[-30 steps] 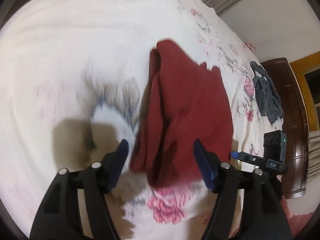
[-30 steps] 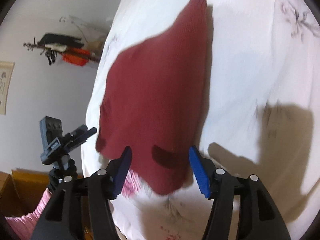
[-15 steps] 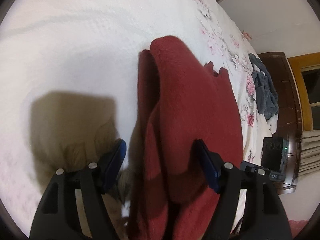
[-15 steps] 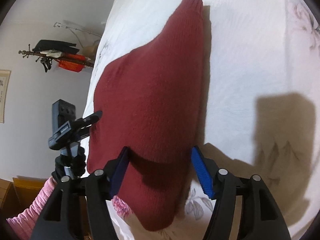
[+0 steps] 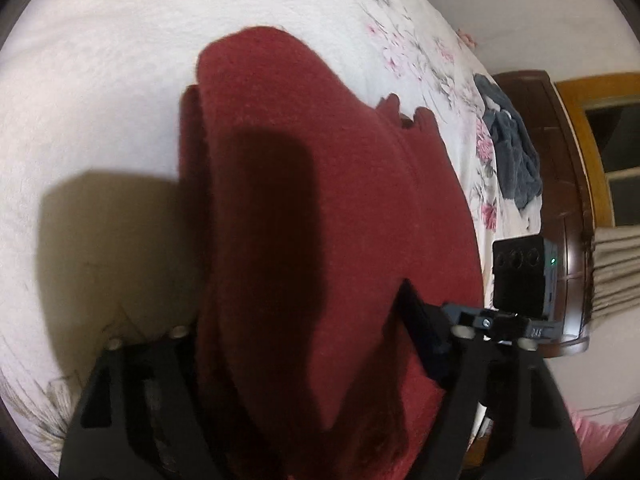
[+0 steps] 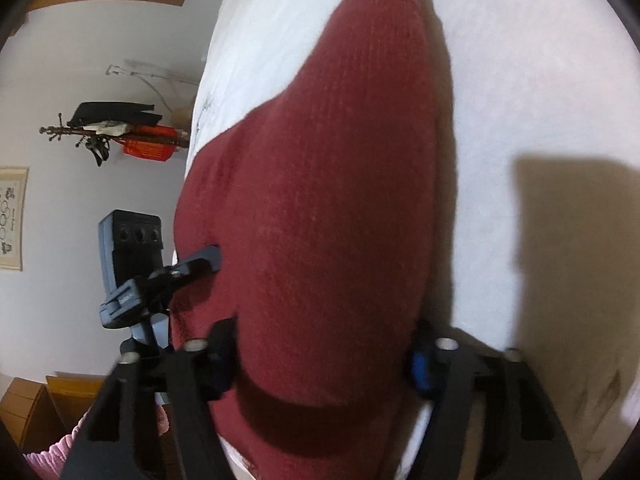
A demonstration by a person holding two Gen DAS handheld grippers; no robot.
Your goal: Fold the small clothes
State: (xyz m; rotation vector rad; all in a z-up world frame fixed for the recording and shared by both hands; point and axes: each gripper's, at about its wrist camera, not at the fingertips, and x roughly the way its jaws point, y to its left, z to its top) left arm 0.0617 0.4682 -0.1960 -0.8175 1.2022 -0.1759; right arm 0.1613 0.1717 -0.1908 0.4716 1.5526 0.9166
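Red knit garment (image 5: 328, 216) laid folded on white floral bedspread (image 5: 100, 80), near bed edge; ribbed surface seen in right view (image 6: 320, 200). Left gripper (image 5: 296, 344) spread wide, garment lying between fingers. Right gripper (image 6: 324, 360) likewise spread, straddling garment end. Grey clothes (image 5: 512, 156) heaped farther along bedspread. Black camera on tripod (image 6: 134, 256) set beside bed.

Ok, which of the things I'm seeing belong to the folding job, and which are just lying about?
Part of the job:
- red knit garment, lying on the bed
- left tool and right tool, both open astride it
- floral bedspread, the work surface

Lying about:
- grey garment near the bed's edge
- camera on a tripod
- coat rack
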